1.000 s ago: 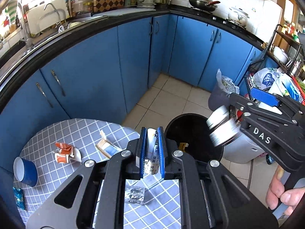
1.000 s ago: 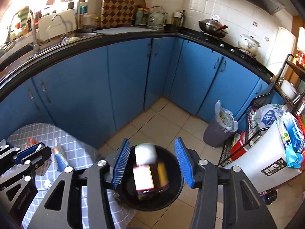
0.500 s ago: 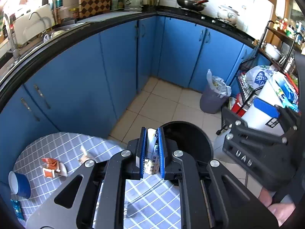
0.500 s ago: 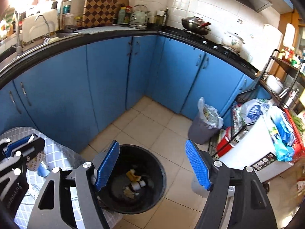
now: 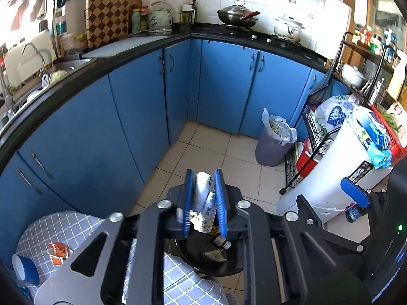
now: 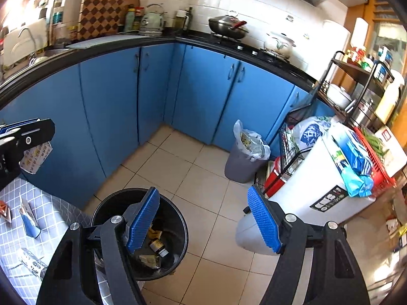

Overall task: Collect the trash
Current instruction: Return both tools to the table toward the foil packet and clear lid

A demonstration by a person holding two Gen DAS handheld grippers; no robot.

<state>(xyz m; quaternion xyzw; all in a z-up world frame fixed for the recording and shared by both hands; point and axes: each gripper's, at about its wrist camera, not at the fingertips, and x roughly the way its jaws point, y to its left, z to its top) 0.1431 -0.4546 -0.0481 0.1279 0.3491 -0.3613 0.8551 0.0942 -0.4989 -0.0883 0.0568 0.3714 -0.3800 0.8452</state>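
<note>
In the left wrist view, the left claw [image 5: 202, 198] is pinching a crumpled white wrapper [image 5: 203, 203] with small blue print on it, squeezed tight between the two blue pads. The wrapper is held just above the black trash bin [image 5: 216, 267], which is seen low and near, right beside the grey checked surface [image 5: 63, 231]. To do this step well, the claw should be brought right over the middle of the bin before the pads are opened, so the soft, light wrapper is dropped inside and not blown or bumped onto the floor. More trash is left on the surface at the far left: a torn orange and white packet [image 5: 58, 253] and a blue cup [image 5: 25, 270] near the edge. In the right wrist view, the right claw [image 6: 203, 221] is spread wide and nothing is held in it. It hangs over the right side of the bin [image 6: 106, 203] and the tiled floor. Inside the bin a small brown bottle [image 6: 157, 246] and some yellow scraps can be seen. The left claw [image 6: 28, 134] is seen at the far left with the printed wrapper [image 6: 35, 157] hanging under it. On the surface [image 6: 51, 218] a small blue and white pack [image 6: 29, 222] and a clear crinkly wrapper [image 6: 30, 260] are left to be picked up.
</note>
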